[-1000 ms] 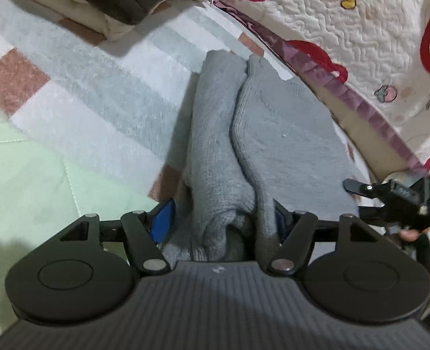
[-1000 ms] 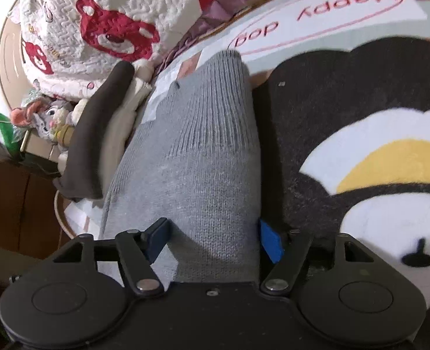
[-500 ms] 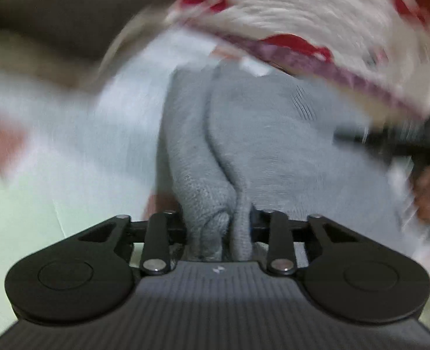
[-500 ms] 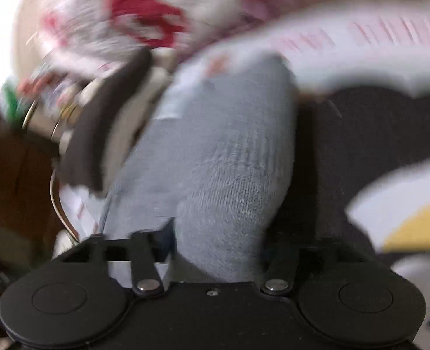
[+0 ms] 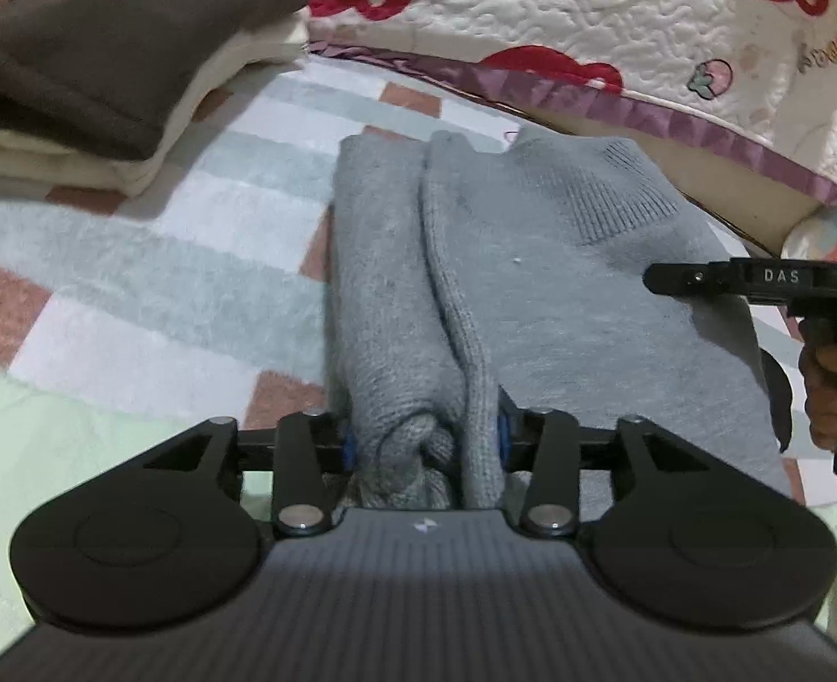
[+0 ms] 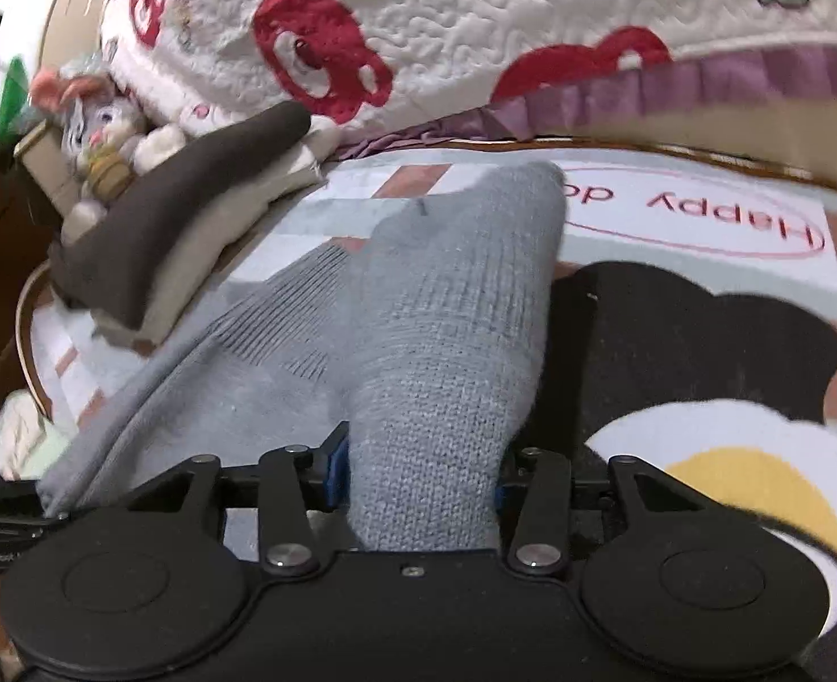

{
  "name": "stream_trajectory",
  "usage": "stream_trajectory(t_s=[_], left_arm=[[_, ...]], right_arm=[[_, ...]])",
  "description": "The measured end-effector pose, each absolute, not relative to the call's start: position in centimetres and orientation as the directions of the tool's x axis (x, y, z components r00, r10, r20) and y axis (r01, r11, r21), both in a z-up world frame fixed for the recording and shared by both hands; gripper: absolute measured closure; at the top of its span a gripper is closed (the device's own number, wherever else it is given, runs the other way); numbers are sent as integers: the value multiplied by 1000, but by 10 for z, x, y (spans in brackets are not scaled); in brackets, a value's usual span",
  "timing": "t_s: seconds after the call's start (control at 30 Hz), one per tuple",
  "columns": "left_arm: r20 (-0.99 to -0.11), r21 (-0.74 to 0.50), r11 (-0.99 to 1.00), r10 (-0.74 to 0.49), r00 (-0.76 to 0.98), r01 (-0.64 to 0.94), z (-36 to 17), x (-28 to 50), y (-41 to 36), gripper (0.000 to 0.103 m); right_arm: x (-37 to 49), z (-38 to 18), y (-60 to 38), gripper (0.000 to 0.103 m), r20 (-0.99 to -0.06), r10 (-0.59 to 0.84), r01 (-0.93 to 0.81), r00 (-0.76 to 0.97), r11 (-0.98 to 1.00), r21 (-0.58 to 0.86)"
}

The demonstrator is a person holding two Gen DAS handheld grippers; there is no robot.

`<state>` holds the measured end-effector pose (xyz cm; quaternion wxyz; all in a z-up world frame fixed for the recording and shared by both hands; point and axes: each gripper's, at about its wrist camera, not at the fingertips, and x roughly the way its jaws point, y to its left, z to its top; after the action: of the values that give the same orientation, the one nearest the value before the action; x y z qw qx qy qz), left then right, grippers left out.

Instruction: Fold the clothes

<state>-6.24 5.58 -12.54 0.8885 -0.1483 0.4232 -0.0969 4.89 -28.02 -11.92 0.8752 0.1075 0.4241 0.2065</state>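
A grey knit sweater lies folded on a patterned rug, its ribbed hem toward the bed. My left gripper is shut on the bunched near edge of the grey knit sweater, the cloth squeezed between its blue pads. In the right wrist view the grey knit sweater runs away from the camera, and my right gripper is shut on a thick fold of it. The right gripper also shows at the right edge of the left wrist view, held by a hand.
A folded pile with a dark brown garment on cream ones sits at the rug's far left. A white quilt with red bears hangs behind. A black, white and yellow cartoon patch covers the rug to the right. Plush toys sit beyond the pile.
Both grippers closed from open onto the sweater's near edges and pulled it up. The views swung so the quilt and folded pile now sit higher and closer.
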Motion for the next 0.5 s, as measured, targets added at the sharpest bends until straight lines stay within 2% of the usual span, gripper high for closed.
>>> stream_trajectory(t_s=[0.03,0.07,0.1,0.17,0.23,0.37,0.43,0.5], left_arm=[[-733,-355,934,-299,612,31,-128,-63,59,48],[-742,-364,931,-300,600,15,-130,-63,61,38],[-751,-373,928,-301,588,-1,-132,-63,64,35],[-768,-389,921,-304,564,-34,-136,-63,70,35],[-781,-403,913,-309,542,-60,-141,-63,74,30],[-749,-514,856,-415,516,-58,-160,-62,81,27],[-710,-582,810,-470,524,-63,-167,-63,89,34],[-677,-626,777,-506,534,-58,-172,-63,91,61]], right_arm=[[50,-120,-280,52,-699,451,-270,555,892,362],[50,-120,-279,52,-701,448,-271,554,894,357],[49,-120,-279,51,-702,448,-273,553,894,356],[49,-122,-278,50,-703,451,-272,550,892,360],[49,-125,-282,49,-703,456,-266,545,890,371],[49,-131,-290,47,-702,470,-244,535,882,404],[50,-134,-292,46,-700,477,-229,531,876,423],[51,-137,-295,45,-698,486,-216,527,870,442]])
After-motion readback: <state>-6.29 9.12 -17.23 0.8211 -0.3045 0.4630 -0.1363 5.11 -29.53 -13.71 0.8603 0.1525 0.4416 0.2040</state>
